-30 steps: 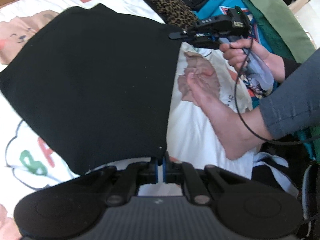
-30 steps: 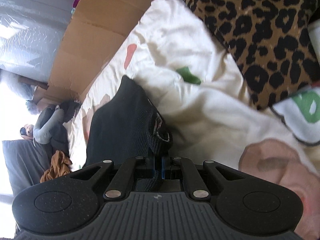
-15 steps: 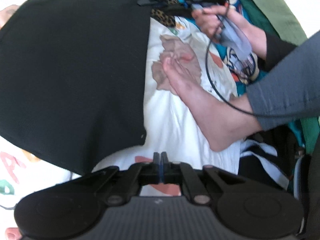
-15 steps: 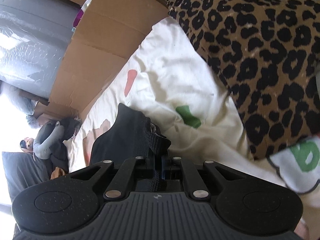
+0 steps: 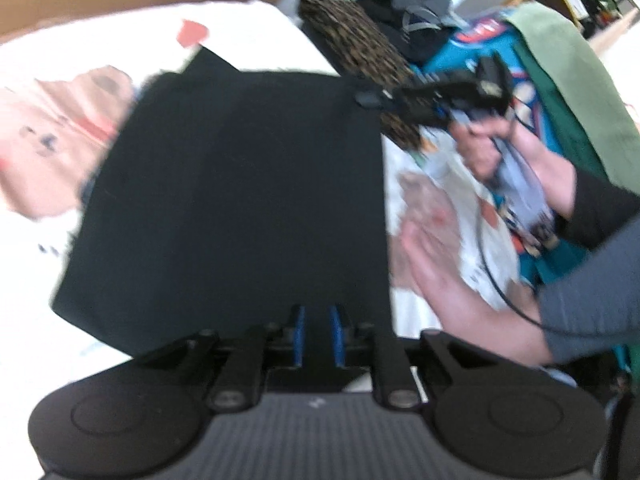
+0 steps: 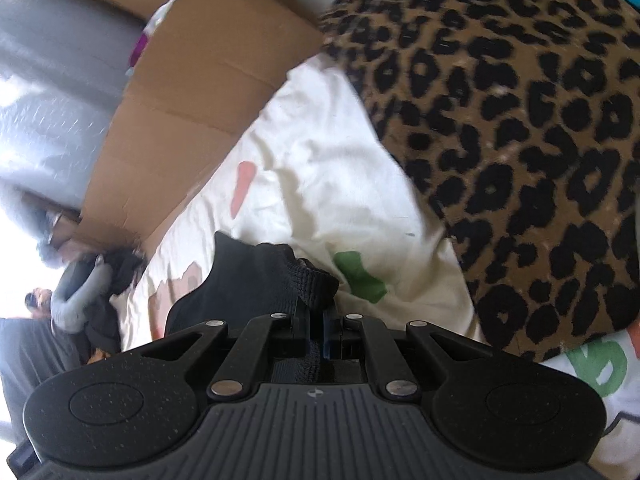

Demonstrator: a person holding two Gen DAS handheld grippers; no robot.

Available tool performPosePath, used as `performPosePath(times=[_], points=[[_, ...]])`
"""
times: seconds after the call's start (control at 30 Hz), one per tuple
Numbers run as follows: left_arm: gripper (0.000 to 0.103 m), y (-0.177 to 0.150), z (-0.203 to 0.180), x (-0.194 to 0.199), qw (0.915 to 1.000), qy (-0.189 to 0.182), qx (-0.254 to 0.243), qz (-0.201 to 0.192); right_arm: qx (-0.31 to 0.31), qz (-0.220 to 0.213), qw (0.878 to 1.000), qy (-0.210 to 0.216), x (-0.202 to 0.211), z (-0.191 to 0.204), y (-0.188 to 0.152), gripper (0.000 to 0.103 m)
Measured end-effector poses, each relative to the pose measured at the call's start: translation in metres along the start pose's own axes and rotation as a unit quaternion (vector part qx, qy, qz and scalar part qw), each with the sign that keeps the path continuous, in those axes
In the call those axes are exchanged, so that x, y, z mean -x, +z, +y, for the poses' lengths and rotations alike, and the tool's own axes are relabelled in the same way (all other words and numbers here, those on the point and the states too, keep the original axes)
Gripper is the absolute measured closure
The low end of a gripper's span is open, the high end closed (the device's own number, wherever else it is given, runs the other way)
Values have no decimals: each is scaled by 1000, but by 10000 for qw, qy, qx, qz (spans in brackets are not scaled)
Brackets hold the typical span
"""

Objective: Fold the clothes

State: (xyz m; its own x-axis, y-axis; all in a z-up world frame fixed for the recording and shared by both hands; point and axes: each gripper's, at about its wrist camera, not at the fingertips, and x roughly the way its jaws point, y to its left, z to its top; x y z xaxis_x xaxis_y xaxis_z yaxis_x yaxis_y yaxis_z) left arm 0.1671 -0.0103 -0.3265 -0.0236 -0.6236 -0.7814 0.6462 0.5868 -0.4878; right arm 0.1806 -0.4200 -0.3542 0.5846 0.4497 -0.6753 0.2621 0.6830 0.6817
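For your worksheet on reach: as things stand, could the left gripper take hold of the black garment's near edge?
Probably yes. The left gripper is open, its jaws apart right at the near edge of the black garment, with nothing between them. The right gripper holds the far corner, well clear.

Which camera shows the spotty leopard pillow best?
The right wrist view. The leopard-print pillow fills its upper right, close enough to see each spot, lying on the white printed sheet. The left wrist view shows it only as a small, blurred brown patch far behind the black garment.
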Motion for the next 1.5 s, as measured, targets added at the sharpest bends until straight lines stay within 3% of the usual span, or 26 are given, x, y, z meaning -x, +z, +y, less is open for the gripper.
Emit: performPosePath(times=[0.13, 0.27, 0.67, 0.83, 0.9, 1.03, 1.13, 1.27, 1.5], points=[[70, 19, 11, 1, 9991, 361, 70, -230, -117, 6, 9999, -92, -5, -7, -4, 98], [54, 33, 18, 4, 9968, 676, -21, -419, -172, 11, 9998, -87, 0, -11, -7, 93], [42, 74, 51, 15, 9860, 1353, 262, -939, -163, 134, 9998, -3, 12, -12, -22, 77], [40, 88, 56, 10, 9846, 1371, 198, -1063, -129, 87, 9998, -153, 16, -9, -30, 72], [40, 92, 59, 7, 9844, 1387, 194, -1063, -143, 67, 9997, -206, 17, -8, -34, 64], [39, 101, 66, 1, 9850, 1335, 212, -1073, -274, 170, 9995, -37, 15, -9, -42, 62], [39, 110, 74, -6, 9850, 1286, 303, -1107, -199, 324, 9993, 7, 9, -6, -48, 52], [39, 117, 83, -16, 9870, 1118, 426, -1075, -55, 385, 9992, 58, 1, -4, -55, 51], [41, 119, 91, -39, 9907, 985, 482, -809, -330, 585, 9977, 40, -5, -15, -66, 51]])
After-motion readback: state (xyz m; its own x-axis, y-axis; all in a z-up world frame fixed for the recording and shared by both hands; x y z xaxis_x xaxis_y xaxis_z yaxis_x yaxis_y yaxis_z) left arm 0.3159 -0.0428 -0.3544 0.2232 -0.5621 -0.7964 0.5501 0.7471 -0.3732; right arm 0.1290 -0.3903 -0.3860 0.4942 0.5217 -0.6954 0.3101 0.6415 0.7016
